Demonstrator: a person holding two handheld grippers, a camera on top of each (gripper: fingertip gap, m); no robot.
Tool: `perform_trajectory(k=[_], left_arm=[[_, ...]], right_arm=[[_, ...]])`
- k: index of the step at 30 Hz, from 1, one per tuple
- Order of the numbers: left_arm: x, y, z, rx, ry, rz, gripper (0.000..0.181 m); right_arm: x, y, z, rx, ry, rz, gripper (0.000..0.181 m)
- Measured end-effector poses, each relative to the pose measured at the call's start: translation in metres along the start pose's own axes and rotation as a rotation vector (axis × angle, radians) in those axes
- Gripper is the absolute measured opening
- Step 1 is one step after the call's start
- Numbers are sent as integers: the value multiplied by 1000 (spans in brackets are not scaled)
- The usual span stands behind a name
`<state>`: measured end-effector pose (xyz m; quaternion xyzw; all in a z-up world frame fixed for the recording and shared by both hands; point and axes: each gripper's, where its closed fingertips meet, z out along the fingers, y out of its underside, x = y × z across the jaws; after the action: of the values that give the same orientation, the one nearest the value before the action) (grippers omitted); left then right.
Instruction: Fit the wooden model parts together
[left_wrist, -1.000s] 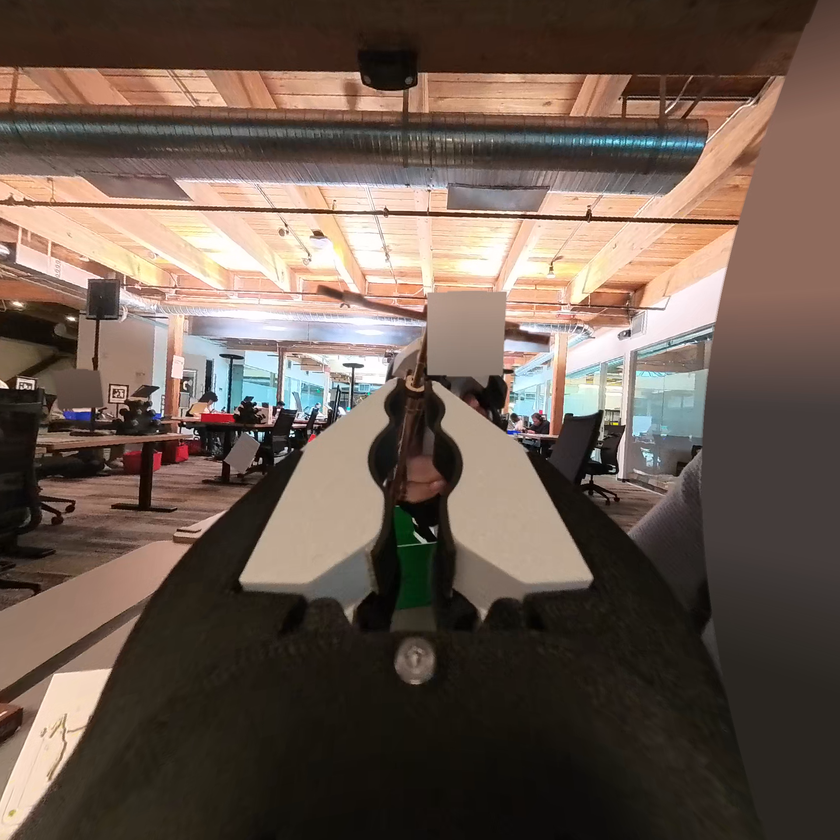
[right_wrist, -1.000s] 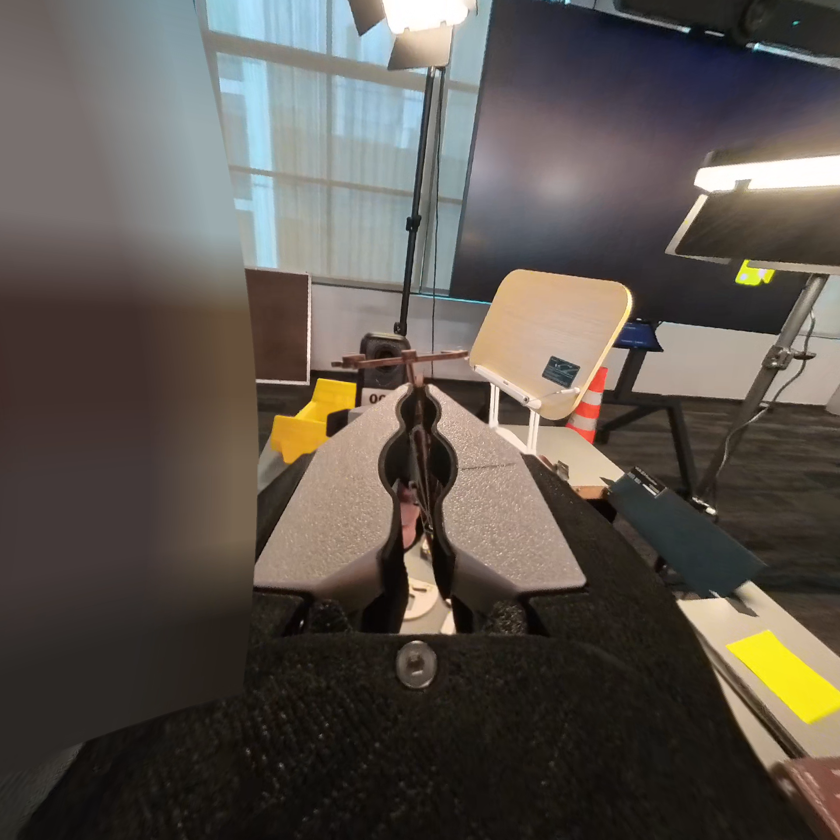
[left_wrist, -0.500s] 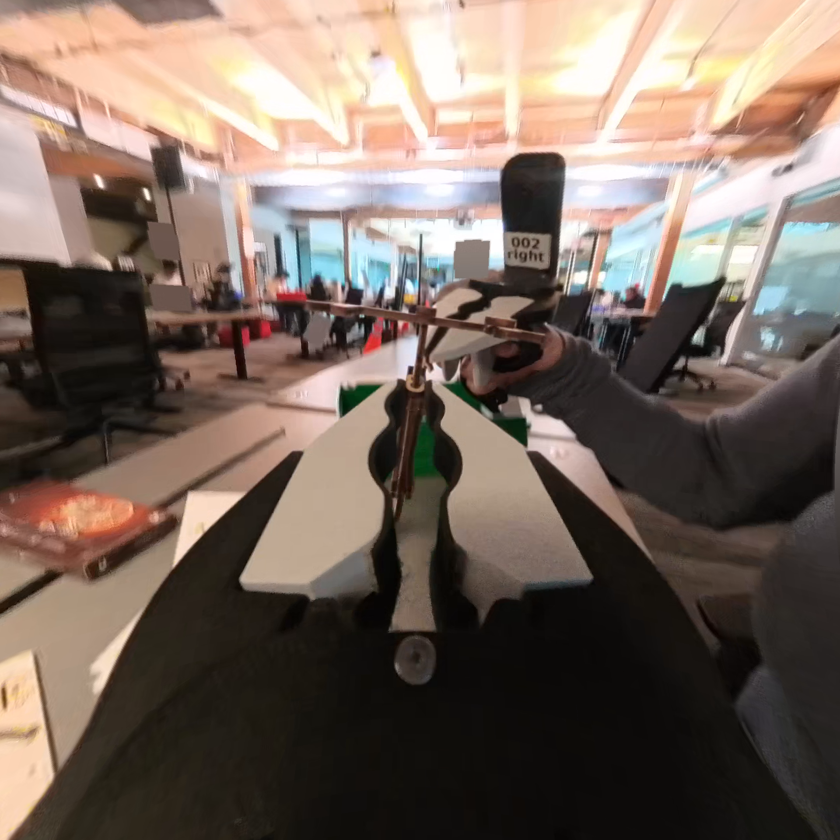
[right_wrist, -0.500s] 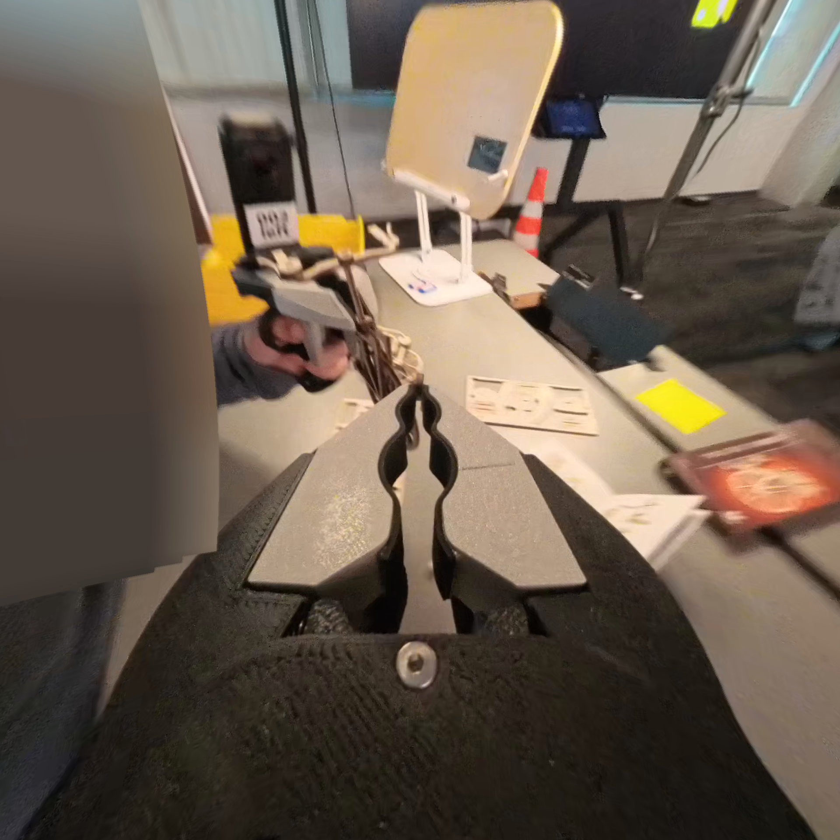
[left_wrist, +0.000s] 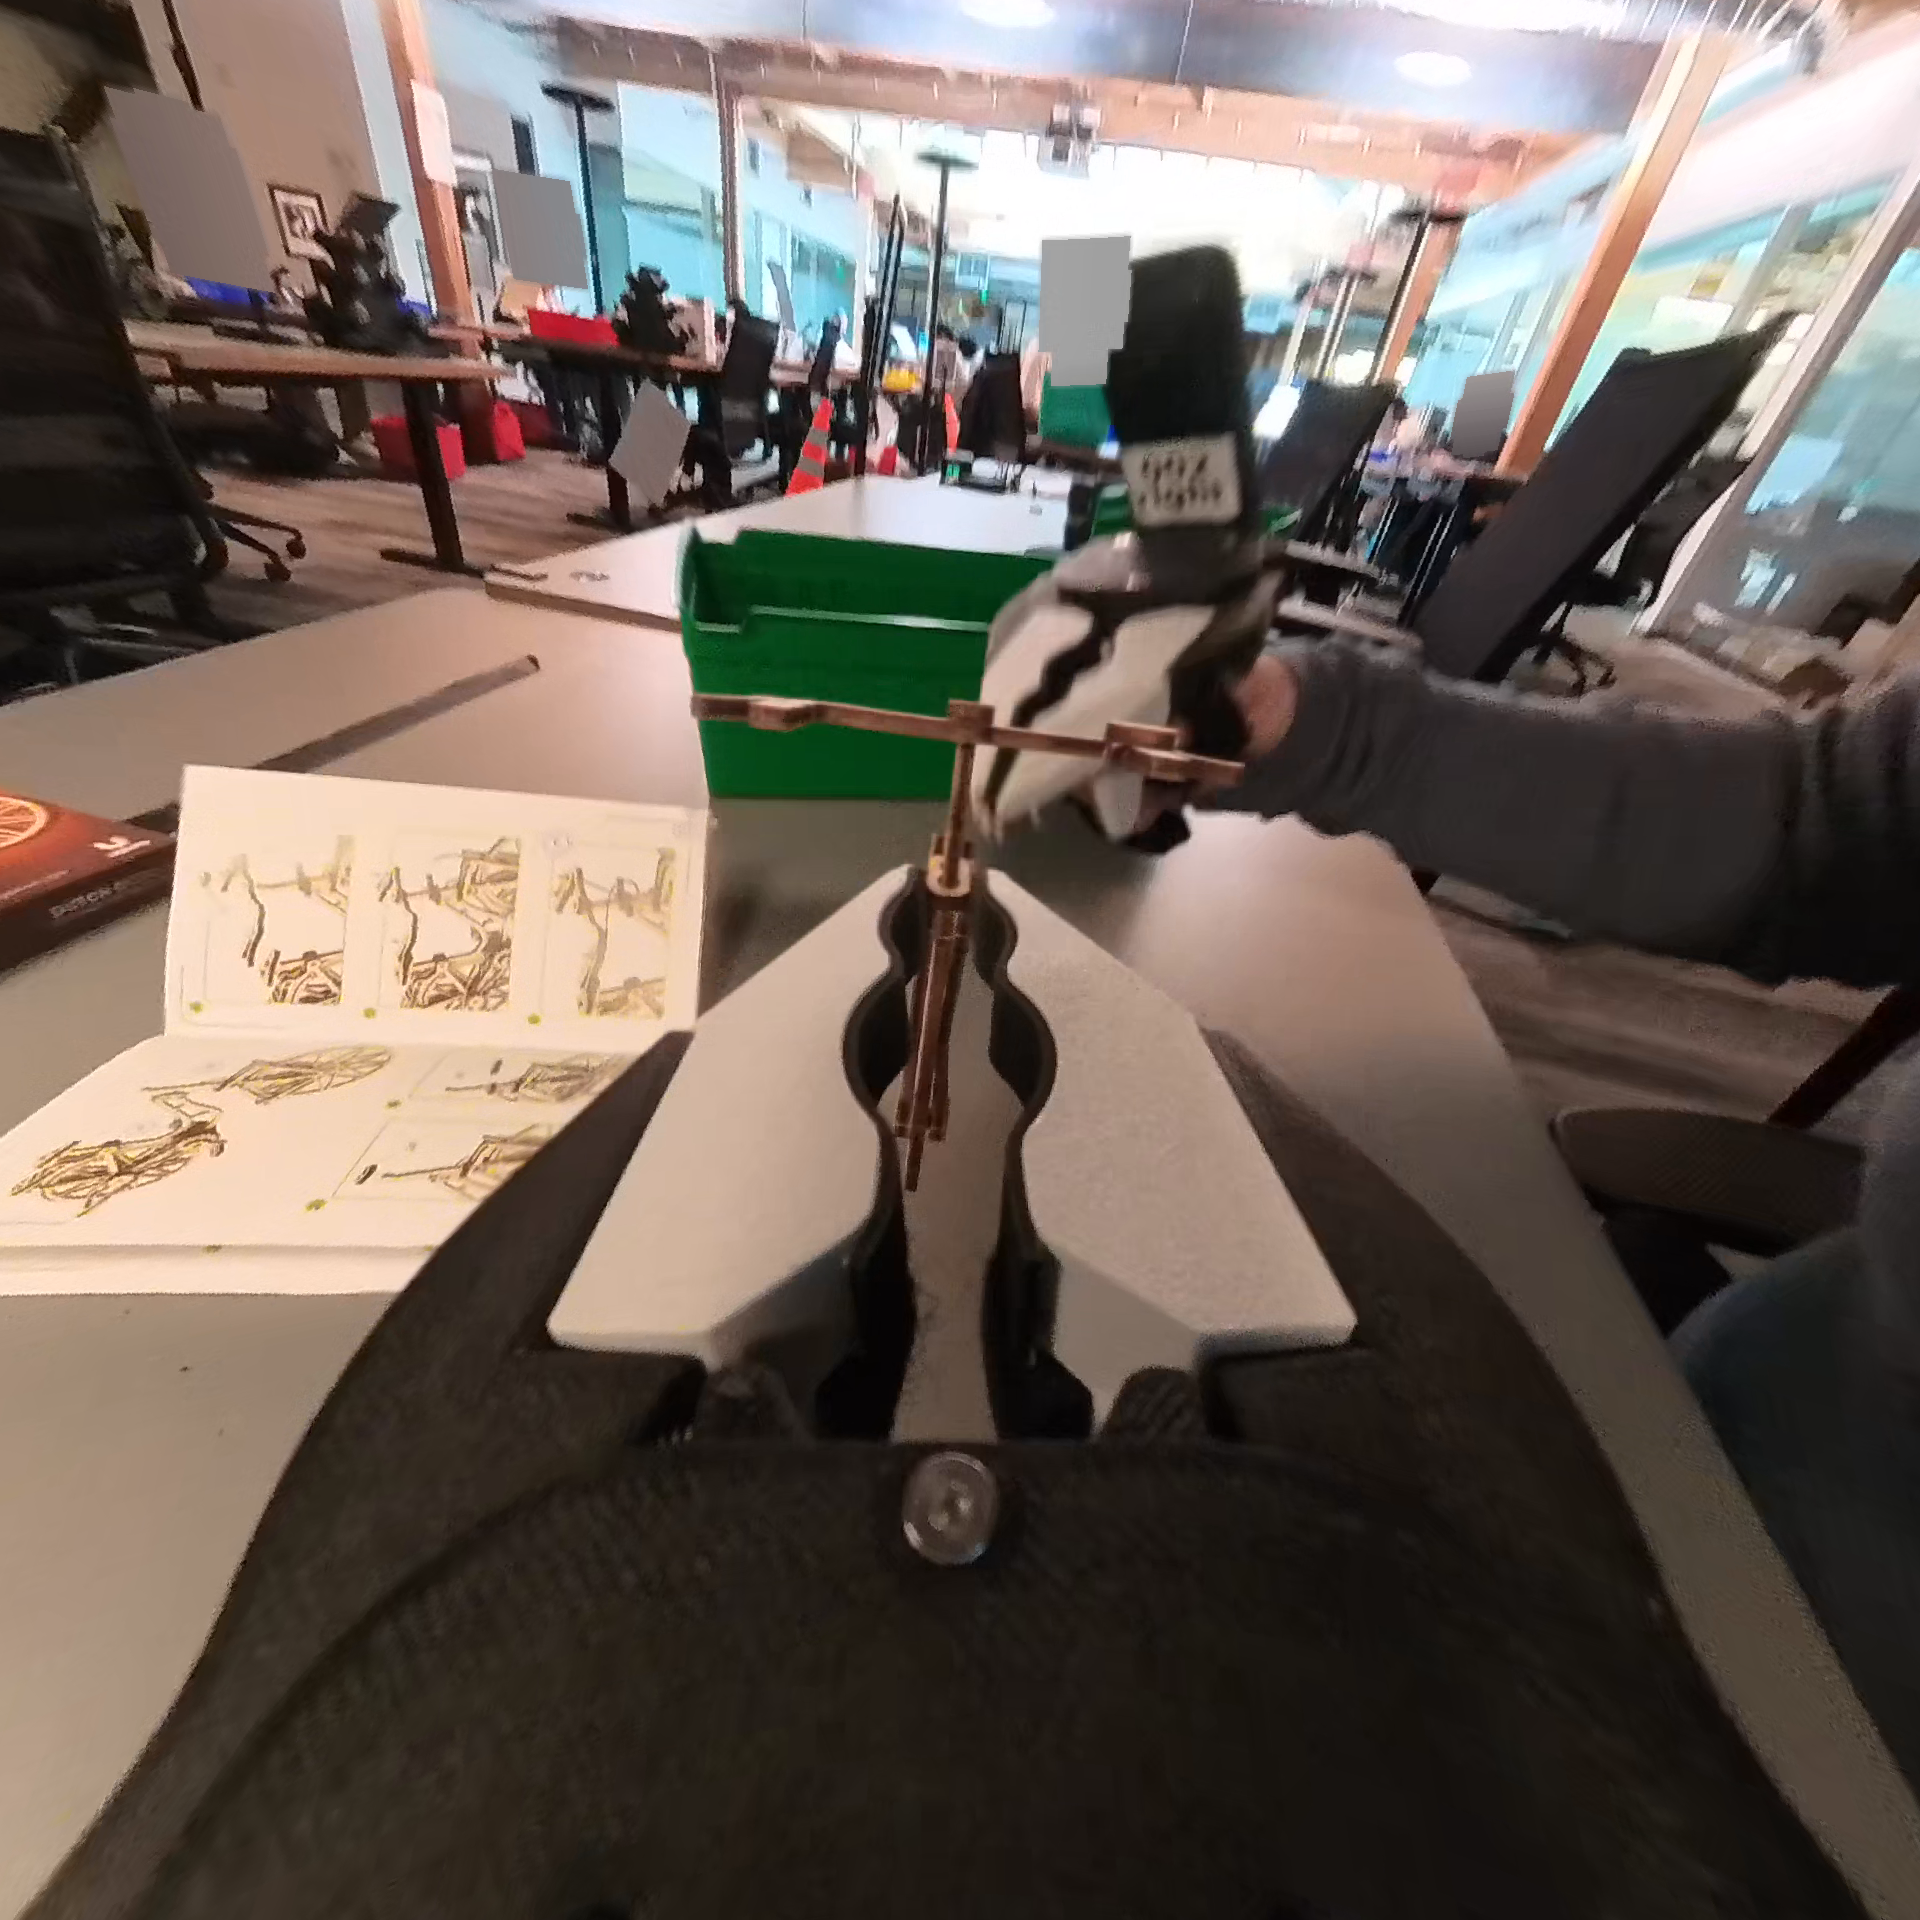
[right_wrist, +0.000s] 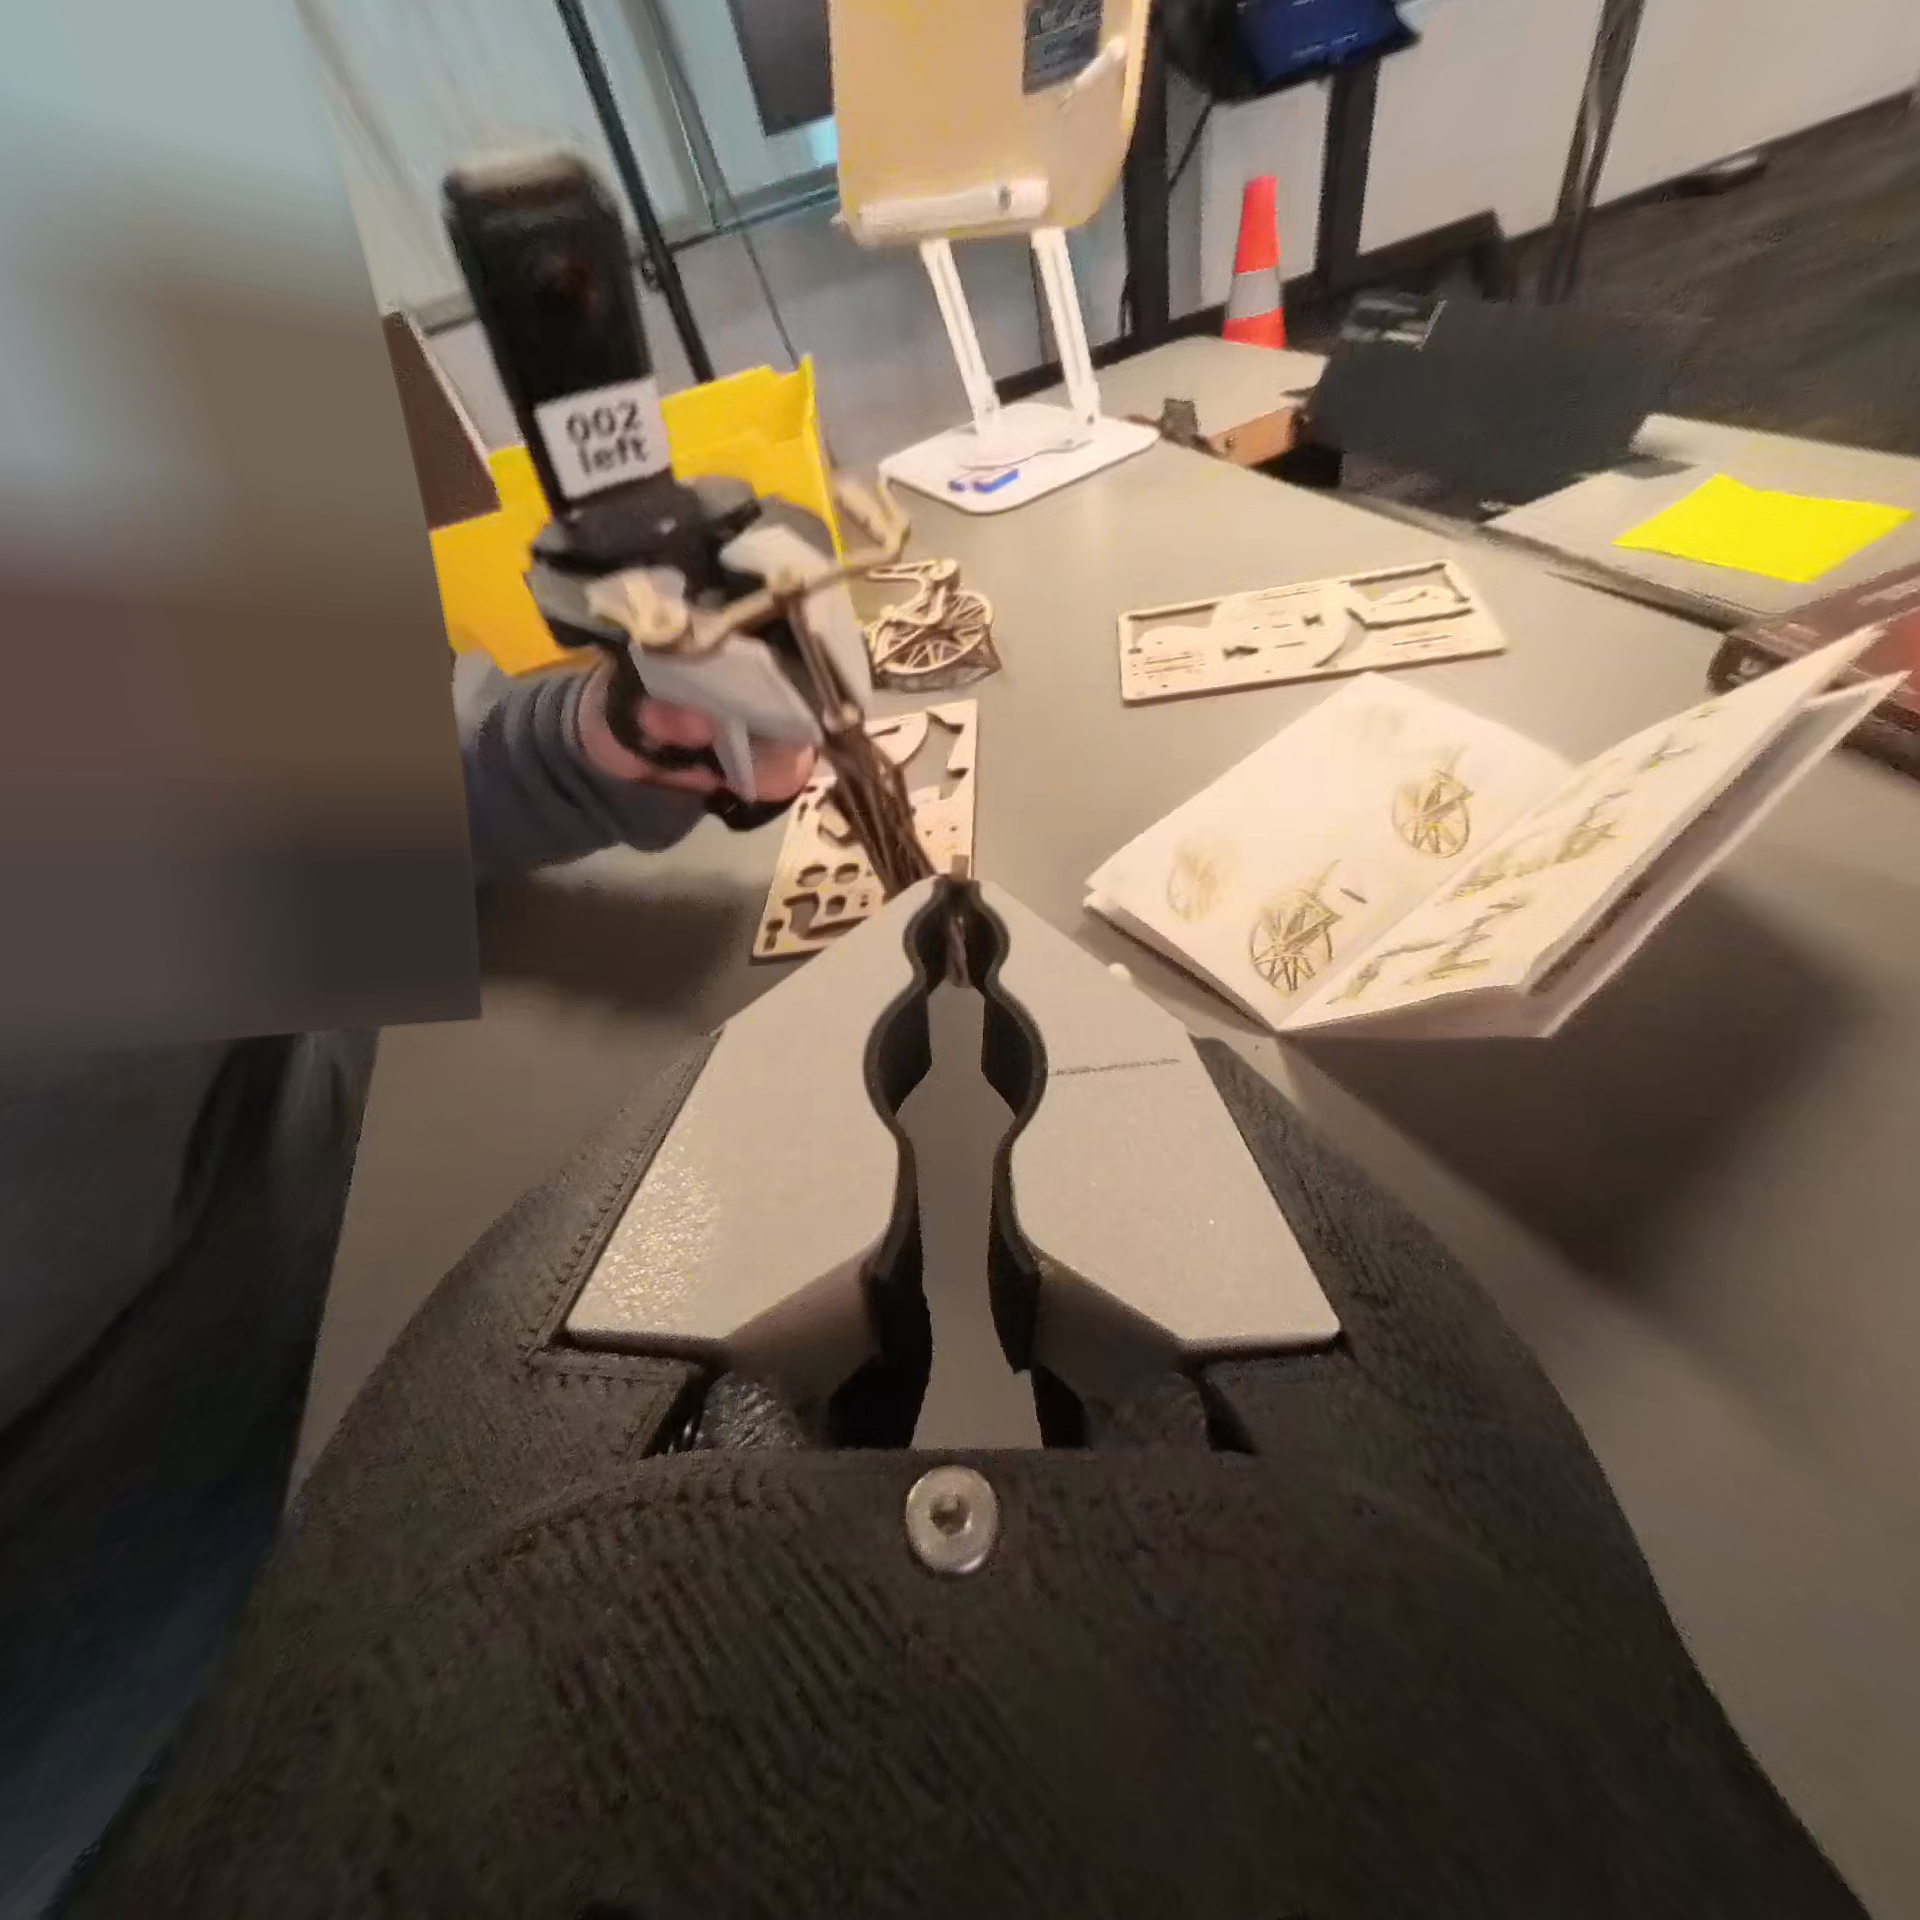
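My left gripper is shut on a thin wooden handlebar-and-fork part. Its stem runs up between the fingers to a crossbar above the tips. My right gripper, in a grey-sleeved hand, comes in from the right with its tips at the stem just under the crossbar. In the right wrist view my right gripper has its jaws closed with a dark wooden sliver between the tips. Dark struts lead from there to the left gripper. Motion blur hides the exact contact.
A green bin stands behind on the grey table. An open instruction booklet lies to the right. Wooden part sheets, a part-built wheel model, a yellow bin and a white stand are beyond. The gap from one gripper's tips to the other's is roughly 7 centimeters.
Both grippers have tipped down from pointing across the room to just above the table. The wooden part, once deep in the right gripper's jaws, now sits only at its tips.
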<state>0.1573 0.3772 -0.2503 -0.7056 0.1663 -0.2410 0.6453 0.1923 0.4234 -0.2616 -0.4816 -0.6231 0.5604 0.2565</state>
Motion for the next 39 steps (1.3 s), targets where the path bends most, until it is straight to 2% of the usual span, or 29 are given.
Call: perform_trajectory(k=[2,6,8,13,16,18,25,39], left_arm=[[-3,10,4,-51,-34,35,7],[-5,13,3,-55,-68,60,7],[-7,12,2,-46,-69,49,7],[-11,9,-4,-22,-89,41,7],[-13,7,-8,-7,-92,26,7],[-15,5,-9,3,-94,18,7],[-18,5,-12,15,-91,-10,7],[-20,6,-14,17,-88,-27,7]], right_arm=[[10,4,0,-49,48,6,1],[27,65,4,-432,93,-90,1],[31,84,5,-591,90,-177,1],[37,108,-1,-892,41,-324,2],[38,118,-7,-1065,11,-307,7],[37,118,-7,-1132,-17,-303,11],[40,119,-8,-1325,-55,-419,6],[41,119,-6,-1366,-45,-411,8]])
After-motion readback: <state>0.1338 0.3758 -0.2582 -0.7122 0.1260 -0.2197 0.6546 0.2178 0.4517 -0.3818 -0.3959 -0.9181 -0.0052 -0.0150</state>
